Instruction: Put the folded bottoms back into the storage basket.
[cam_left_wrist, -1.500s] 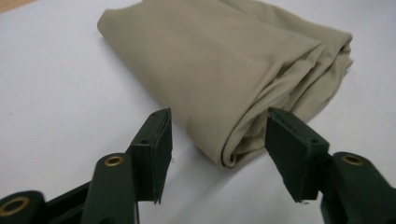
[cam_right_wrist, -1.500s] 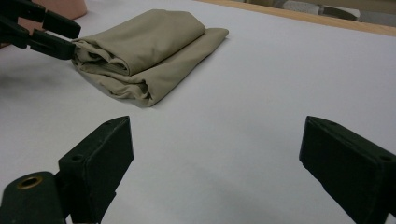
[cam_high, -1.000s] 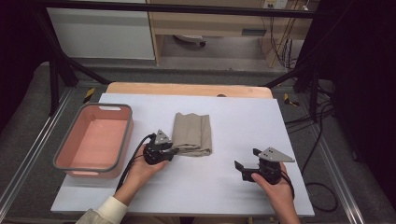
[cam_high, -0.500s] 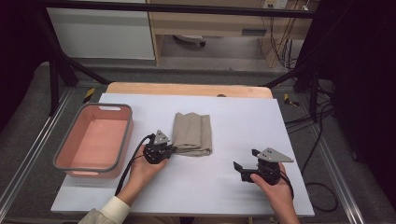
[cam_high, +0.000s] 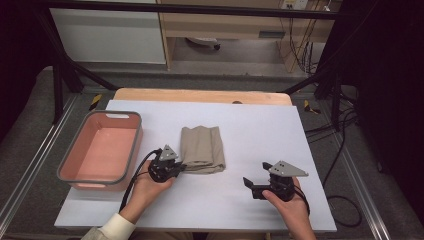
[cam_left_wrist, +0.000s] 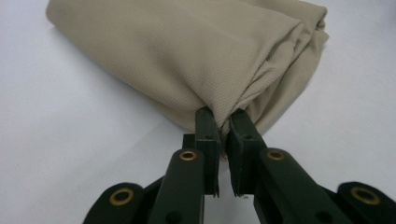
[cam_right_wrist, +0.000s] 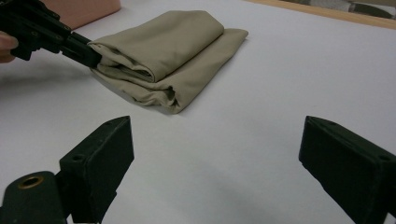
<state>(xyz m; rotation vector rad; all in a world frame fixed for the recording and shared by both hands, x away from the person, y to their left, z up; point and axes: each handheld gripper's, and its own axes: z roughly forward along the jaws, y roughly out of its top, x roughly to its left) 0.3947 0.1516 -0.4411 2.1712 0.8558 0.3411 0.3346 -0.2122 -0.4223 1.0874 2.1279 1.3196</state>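
Folded beige cloth (cam_high: 202, 149) lies mid-frame on the white table (cam_high: 260, 135), right of the pink bin (cam_high: 100, 150); my left gripper (cam_left_wrist: 223, 122) is pinched tight on its near corner. Right gripper (cam_high: 252, 185) hangs wide open, lower right. Lift slowly, keeping all layers caught together.

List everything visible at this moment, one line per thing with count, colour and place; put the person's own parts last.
Folded cloth: one, beige, middle of the table, near corner pinched.
Bin: one, pink with grey rim, left of the cloth, nothing inside.
Table: one, white top with a wooden far edge.
Cabinet: one, white, on the floor beyond the table.
Cables: several, black, on the floor at the right.
Left gripper: one, black, jaws shut on the cloth's corner.
Right gripper: one, black, jaws open, over bare table right of the cloth.
Hands: two, at the near edge, one per gripper; white cuff on the left.
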